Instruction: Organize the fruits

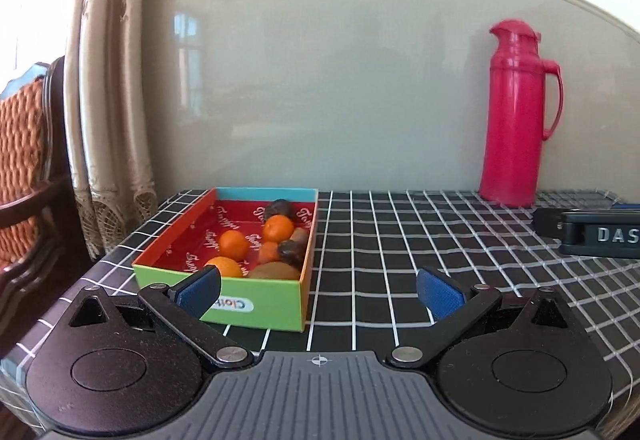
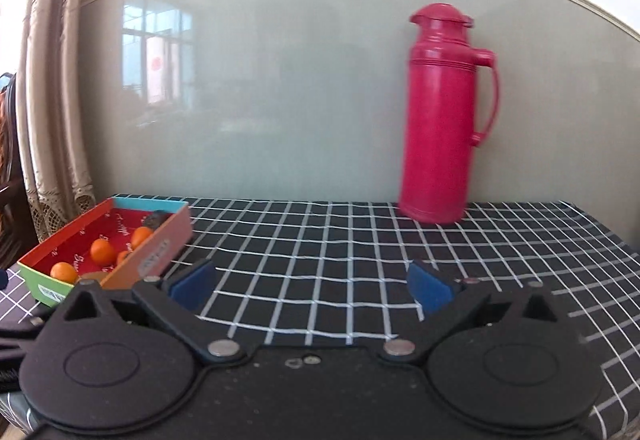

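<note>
Blue-padded left tool (image 1: 319, 294) and right tool (image 2: 312, 286) level-ish, jaws spread, empty.

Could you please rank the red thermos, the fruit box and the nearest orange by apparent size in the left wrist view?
1. Red thermos
2. Fruit box, closer, so unsure
3. Nearest orange

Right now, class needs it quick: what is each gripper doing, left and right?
Left gripper: open, holding nothing; the fruit box sits just beyond its left finger.
Right gripper: open, holding nothing, only checked tablecloth between its fingers.
</note>
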`<state>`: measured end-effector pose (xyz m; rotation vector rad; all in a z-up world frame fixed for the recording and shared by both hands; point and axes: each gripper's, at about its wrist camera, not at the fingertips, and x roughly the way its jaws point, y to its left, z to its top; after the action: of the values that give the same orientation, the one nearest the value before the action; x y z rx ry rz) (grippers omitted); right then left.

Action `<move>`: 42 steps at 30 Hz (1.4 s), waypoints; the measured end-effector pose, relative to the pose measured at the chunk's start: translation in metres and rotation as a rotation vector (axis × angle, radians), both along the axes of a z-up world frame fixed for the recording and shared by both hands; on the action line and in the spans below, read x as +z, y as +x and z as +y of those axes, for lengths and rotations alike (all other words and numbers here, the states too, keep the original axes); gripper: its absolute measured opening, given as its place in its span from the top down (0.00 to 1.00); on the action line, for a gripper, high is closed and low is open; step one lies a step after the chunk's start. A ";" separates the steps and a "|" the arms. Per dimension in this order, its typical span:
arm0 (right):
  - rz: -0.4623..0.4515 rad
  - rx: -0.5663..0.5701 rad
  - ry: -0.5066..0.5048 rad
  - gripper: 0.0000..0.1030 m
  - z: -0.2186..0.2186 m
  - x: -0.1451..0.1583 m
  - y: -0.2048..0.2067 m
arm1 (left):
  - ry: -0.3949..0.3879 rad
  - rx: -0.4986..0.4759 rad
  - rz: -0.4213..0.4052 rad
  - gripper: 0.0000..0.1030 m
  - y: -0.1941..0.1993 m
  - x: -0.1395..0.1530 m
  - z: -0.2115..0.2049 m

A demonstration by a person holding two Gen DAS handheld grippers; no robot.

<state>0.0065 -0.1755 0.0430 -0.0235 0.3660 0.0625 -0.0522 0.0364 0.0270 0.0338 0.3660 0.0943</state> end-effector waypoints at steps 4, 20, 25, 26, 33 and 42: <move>0.006 0.008 -0.016 0.01 -0.005 -0.002 -0.016 | 0.003 0.025 0.009 0.00 -0.014 0.000 -0.004; -0.080 0.016 -0.106 0.00 0.013 -0.005 -0.026 | -0.010 0.074 0.000 0.00 -0.016 -0.004 0.009; -0.067 0.028 -0.119 0.00 0.017 -0.007 -0.025 | -0.011 0.075 -0.003 0.00 -0.016 -0.004 0.009; -0.066 0.028 -0.118 0.00 0.017 -0.007 -0.025 | -0.015 0.075 -0.003 0.00 -0.016 -0.004 0.010; -0.054 0.027 -0.104 0.00 0.014 -0.007 -0.023 | -0.021 0.082 0.001 0.00 -0.014 -0.004 0.011; -0.050 0.028 -0.097 0.00 0.013 -0.008 -0.023 | -0.022 0.086 0.003 0.00 -0.014 -0.005 0.011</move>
<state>-0.0160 -0.1627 0.0351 -0.1260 0.3183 0.0712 -0.0662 0.0474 0.0220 -0.0033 0.3712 0.1758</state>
